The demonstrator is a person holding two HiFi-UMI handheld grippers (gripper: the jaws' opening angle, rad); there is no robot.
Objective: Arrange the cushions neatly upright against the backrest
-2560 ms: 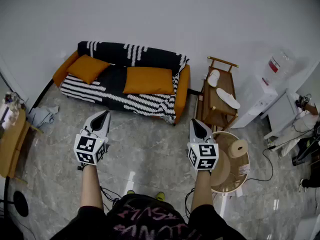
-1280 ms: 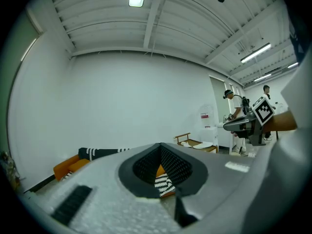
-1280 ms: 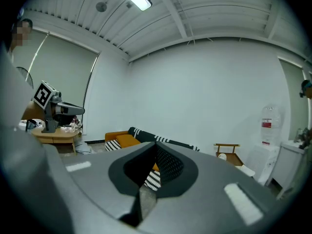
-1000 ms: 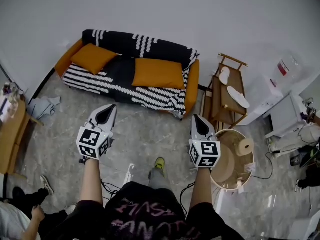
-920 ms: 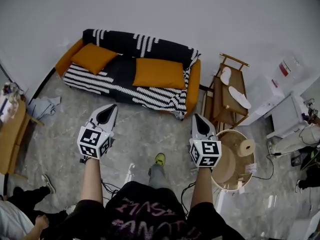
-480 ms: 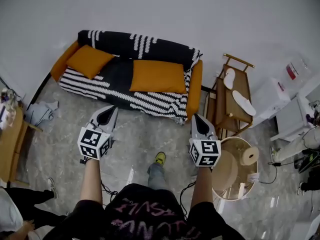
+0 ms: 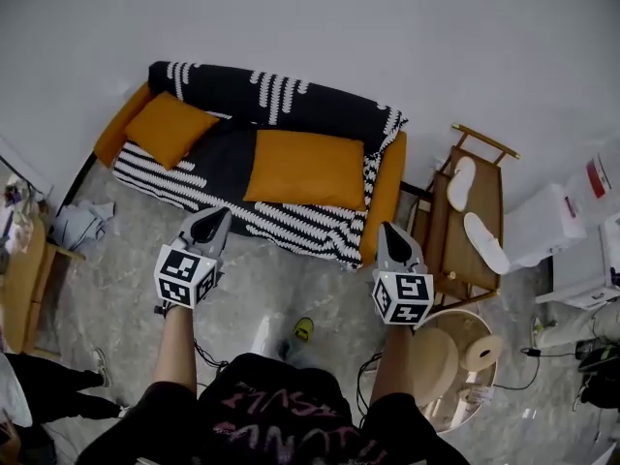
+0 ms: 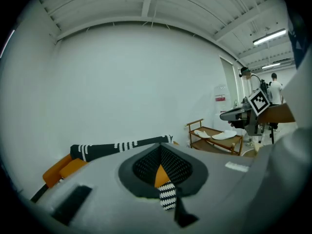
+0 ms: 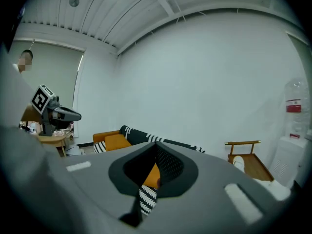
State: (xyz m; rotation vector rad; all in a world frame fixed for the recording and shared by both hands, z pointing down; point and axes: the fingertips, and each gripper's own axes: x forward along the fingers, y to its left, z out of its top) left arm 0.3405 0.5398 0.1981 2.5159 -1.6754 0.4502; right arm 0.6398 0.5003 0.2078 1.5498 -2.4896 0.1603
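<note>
Here comes the approach: compared with half a second ago the sofa sits lower and larger in the head view, and both tongs, which hung over bare grey floor, now reach its front edge; the cushions themselves have not shifted. The counter [image 7: 291, 223] for this job is the seat of an orange sofa under a black-and-white striped throw; behind it runs the black backrest with white stitched bands [image 7: 262, 95]. The small square orange fabric cushion [image 7: 168, 129] sits askew at the counter's back-left corner, apparently tipped toward the orange armrest and not squarely upright. The large rectangular orange fabric cushion [image 7: 308, 170] lies flat on the right half, its long axis running along the counter's length, its back edge near the backrest but not leaning on it.

Left tongs [image 7: 215, 211]: tips pinched together, nothing held; their own view shows only a sliver of orange and stripe past the closed tips. Right tongs [image 7: 389, 227]: same story, closed and empty, level with the counter's front-right corner.

The relation that matters: the big cushion lies straight ahead beyond the front edge, between the two tongs and a touch nearer the right one; the small cushion lies ahead and outward of the left. My read: nothing is arranged yet; both tongs must open before any grasp, and the long cushion looks like a two-ended lift, tipped up about its long axis.
</note>
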